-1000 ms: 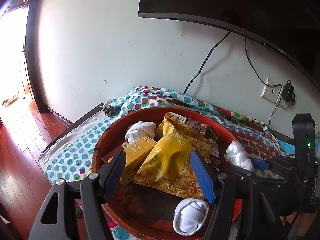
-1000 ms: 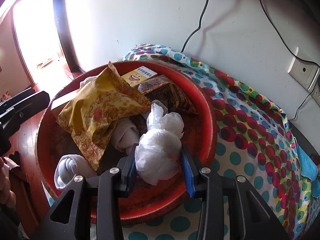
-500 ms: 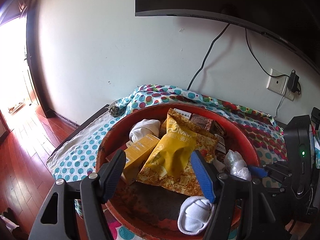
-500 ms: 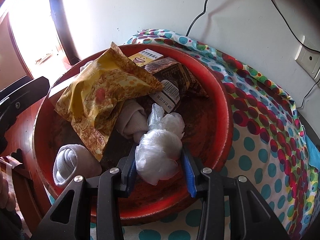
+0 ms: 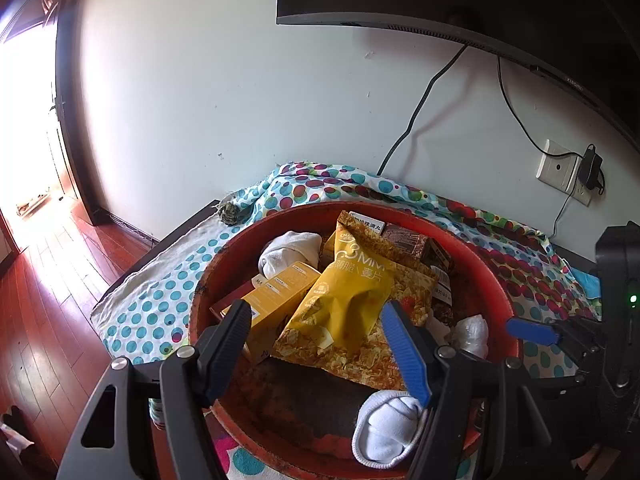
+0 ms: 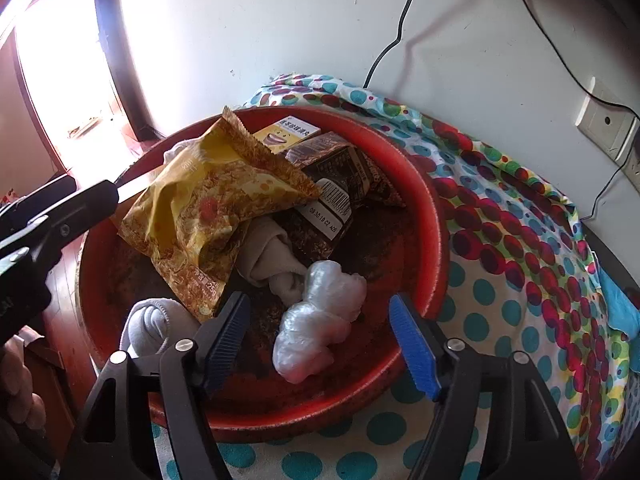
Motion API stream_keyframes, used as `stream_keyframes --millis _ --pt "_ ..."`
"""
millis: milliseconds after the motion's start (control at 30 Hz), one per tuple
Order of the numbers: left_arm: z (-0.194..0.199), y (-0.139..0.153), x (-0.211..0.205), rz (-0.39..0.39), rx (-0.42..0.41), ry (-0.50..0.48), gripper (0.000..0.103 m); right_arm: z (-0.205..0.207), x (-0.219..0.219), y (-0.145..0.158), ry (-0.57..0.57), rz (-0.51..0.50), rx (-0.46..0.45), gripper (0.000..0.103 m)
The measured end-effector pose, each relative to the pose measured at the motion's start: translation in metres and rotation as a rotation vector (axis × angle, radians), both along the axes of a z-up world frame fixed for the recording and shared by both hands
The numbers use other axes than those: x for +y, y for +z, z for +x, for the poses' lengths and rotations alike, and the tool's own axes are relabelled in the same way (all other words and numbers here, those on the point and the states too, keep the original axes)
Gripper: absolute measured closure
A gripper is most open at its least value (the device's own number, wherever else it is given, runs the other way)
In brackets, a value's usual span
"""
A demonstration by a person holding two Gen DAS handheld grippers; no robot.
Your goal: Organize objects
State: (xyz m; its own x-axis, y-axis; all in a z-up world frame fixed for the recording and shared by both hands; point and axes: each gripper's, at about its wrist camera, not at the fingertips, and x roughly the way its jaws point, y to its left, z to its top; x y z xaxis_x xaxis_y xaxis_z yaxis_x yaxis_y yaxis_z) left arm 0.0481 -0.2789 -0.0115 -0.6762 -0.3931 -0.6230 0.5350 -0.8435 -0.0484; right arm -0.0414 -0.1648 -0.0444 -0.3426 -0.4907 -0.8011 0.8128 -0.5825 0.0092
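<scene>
The round red plastic basin (image 6: 436, 216) is crowded on its far and left side: a crinkled yellow snack bag (image 6: 208, 208) lies over a yellow carton (image 5: 276, 300) and a dark brown wrapper (image 6: 340, 176). Bare floor shows near the front rim, between a rolled white sock (image 5: 384, 432) and a clear plastic bundle (image 6: 320, 316). The polka-dot cloth (image 6: 520, 240) on the desk lies open to the right.

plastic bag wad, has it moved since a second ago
Yes. The crumpled plastic bag was clamped in the right gripper above the red basin's near rim; now it lies on the basin floor beside the rolled sock, gripper open.
</scene>
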Motion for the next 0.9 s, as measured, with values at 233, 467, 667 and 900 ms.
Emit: stream_keyframes --millis 233,467,667,900 --pt "-0.005 -0.002 0.006 0.013 -0.043 -0.012 0.033 0.02 0.036 0.036 -0.036 0.012 0.059 0.001" --pt "-0.017 -0.006 0.029 -0.007 -0.137 -0.018 0.032 0.044 0.064 0.039 -0.013 0.123 0.063 0.0" --pt "-0.026 -0.008 0.039 0.039 -0.224 -0.048 0.032 0.041 0.072 0.032 -0.05 0.12 0.002 0.001" --pt "-0.03 -0.005 0.043 0.072 -0.264 -0.068 0.032 0.036 0.072 0.017 -0.066 0.149 -0.069 0.001"
